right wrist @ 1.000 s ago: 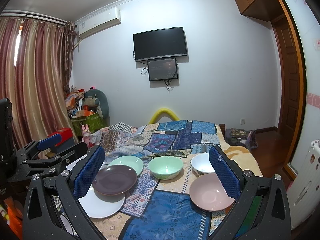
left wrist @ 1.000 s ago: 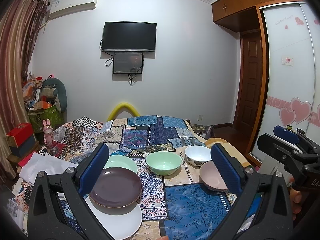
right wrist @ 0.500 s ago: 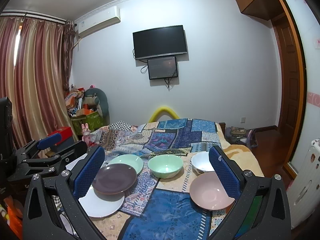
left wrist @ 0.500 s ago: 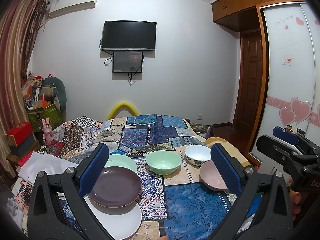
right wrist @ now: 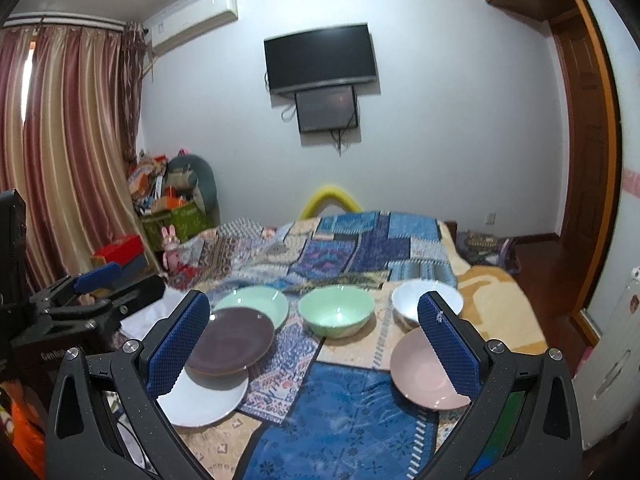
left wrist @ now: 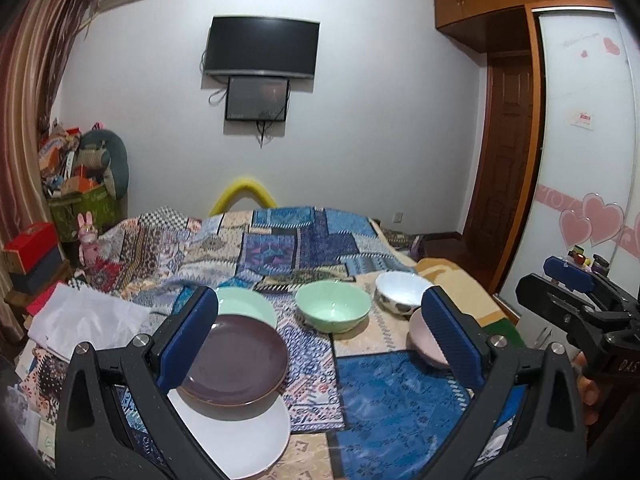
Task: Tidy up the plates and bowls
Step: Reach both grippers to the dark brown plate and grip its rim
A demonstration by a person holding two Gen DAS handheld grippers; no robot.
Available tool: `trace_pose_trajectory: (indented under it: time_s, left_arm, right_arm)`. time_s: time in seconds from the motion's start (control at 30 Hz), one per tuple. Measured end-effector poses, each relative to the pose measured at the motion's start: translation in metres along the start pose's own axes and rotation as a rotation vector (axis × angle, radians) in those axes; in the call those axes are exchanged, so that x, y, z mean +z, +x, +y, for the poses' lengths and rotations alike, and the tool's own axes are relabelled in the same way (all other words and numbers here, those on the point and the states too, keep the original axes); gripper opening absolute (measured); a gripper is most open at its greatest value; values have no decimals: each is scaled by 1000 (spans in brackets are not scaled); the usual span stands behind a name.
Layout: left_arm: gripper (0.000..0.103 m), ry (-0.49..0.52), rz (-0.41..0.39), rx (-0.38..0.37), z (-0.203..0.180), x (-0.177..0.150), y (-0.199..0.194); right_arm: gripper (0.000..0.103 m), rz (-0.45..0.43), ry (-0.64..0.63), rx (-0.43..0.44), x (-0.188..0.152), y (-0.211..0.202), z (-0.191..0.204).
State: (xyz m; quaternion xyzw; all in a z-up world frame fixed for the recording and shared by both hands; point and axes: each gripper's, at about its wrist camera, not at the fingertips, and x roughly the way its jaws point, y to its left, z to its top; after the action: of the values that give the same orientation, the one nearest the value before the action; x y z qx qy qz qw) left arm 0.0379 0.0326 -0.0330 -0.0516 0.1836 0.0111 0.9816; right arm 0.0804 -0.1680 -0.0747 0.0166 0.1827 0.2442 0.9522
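Note:
On the patchwork bedspread (left wrist: 304, 248) a dark purple plate (left wrist: 236, 360) (right wrist: 230, 340) rests on a white plate (left wrist: 236, 436) (right wrist: 204, 398), with a pale green plate (left wrist: 248, 306) (right wrist: 256, 304) just behind them. A green bowl (left wrist: 333, 312) (right wrist: 336, 310) stands in the middle, a white bowl (left wrist: 402, 288) (right wrist: 408, 300) to its right, and a pink bowl (left wrist: 422, 340) (right wrist: 420, 372) nearer on the right. My left gripper (left wrist: 320, 344) hovers open above the near edge, holding nothing. My right gripper (right wrist: 314, 348) is open too, also empty.
Each view shows the other gripper at its side edge, the right one (left wrist: 576, 304) and the left one (right wrist: 80, 300). A white cloth (left wrist: 84, 320), boxes and clutter (right wrist: 168, 200) sit left of the bed. A wardrobe (left wrist: 584, 160) and a door (right wrist: 580, 140) stand to the right.
Both grippers have shifted slightly; the dishes sit a little lower and closer in both views. Nothing was taken hold of or moved on the bed.

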Motion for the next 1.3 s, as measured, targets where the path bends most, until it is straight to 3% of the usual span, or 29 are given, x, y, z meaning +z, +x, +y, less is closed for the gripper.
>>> trace_pose_trajectory:
  time_s: [0.13, 0.33, 0.47, 0.63, 0.83, 0.9, 1.0, 1.23, 1.3]
  left_arm:
    - [103, -17, 68, 4, 25, -11, 20]
    - [102, -37, 174, 81, 71, -35, 56]
    - [84, -79, 252, 111, 105, -48, 81]
    - [78, -136, 317, 142, 148, -62, 109]
    - [57, -167, 400, 192, 186, -79, 142]
    - [49, -184, 436, 185, 200, -86, 152]
    - [40, -223, 491, 168, 219, -97, 170]
    - [36, -234, 538, 127, 233, -109, 187]
    - [30, -235, 549, 105, 234, -111, 193]
  right_arm:
    - [103, 71, -5, 13, -11, 25, 1]
    - [103, 176, -8, 34, -26, 67, 7]
    - [102, 239, -10, 40, -37, 96, 11]
    - [90, 319, -24, 55, -47, 129, 20]
    - [78, 409, -28, 75, -57, 170, 29]
    - [77, 427, -28, 84, -61, 179, 33]
    - [67, 471, -14, 115, -67, 198, 38]
    - [57, 539, -21, 144, -78, 231, 49]
    - [50, 558, -9, 153, -81, 239, 50]
